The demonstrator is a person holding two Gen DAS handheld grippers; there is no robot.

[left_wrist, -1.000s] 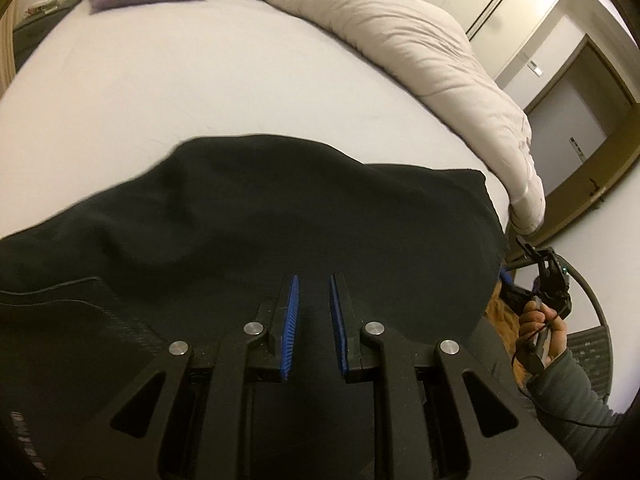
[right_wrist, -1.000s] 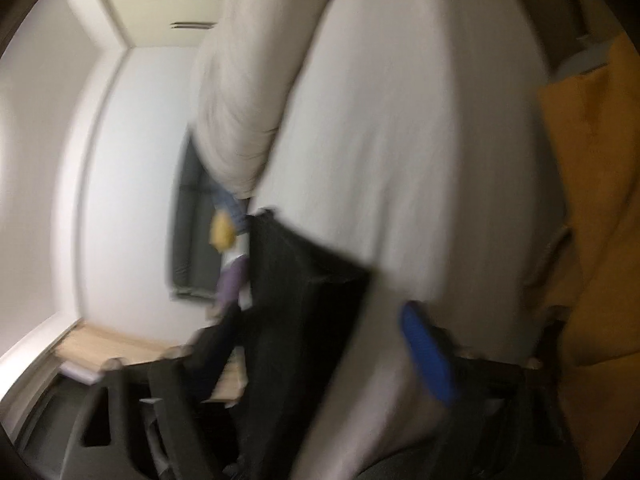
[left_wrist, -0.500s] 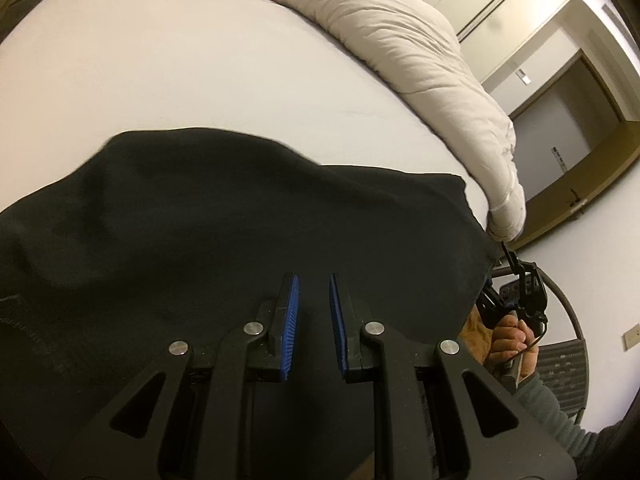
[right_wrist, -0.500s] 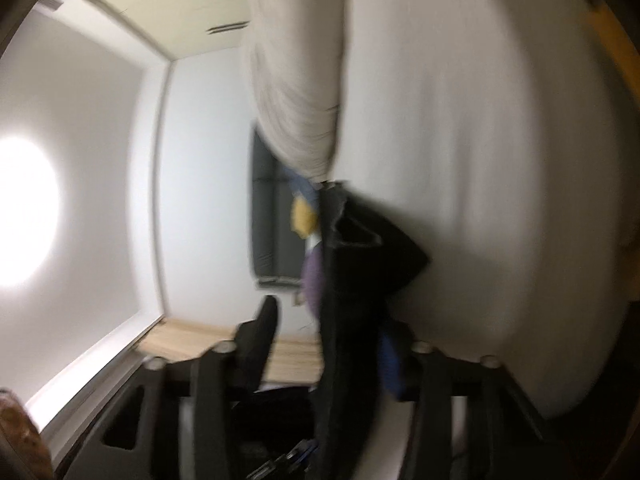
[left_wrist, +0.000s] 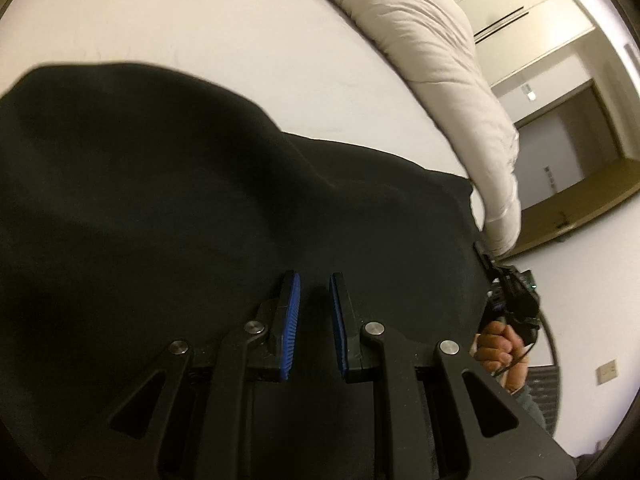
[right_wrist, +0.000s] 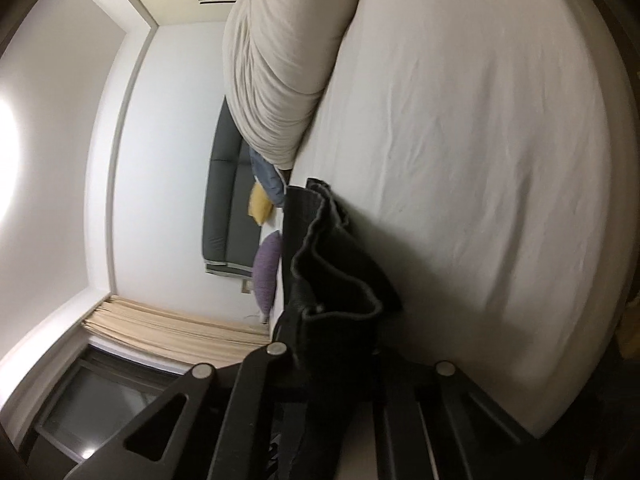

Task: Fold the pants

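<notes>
Two tongs are engaged with one garment on the bed (left_wrist: 208, 40), beside a rolled beige duvet (left_wrist: 440, 60). The black pants (left_wrist: 160, 208) lie across the white sheet near the bed edge, bunched and rumpled rather than flat; no clean fold shows, so the task appears to be at an early stage, with squaring and folding left. The fabric is dark, soft and thick-hemmed. The left tongs (left_wrist: 314, 312) stand nearly closed over the cloth; whether they pinch it cannot be told. The right tongs (right_wrist: 336, 344) are clamped on a hemmed edge.
</notes>
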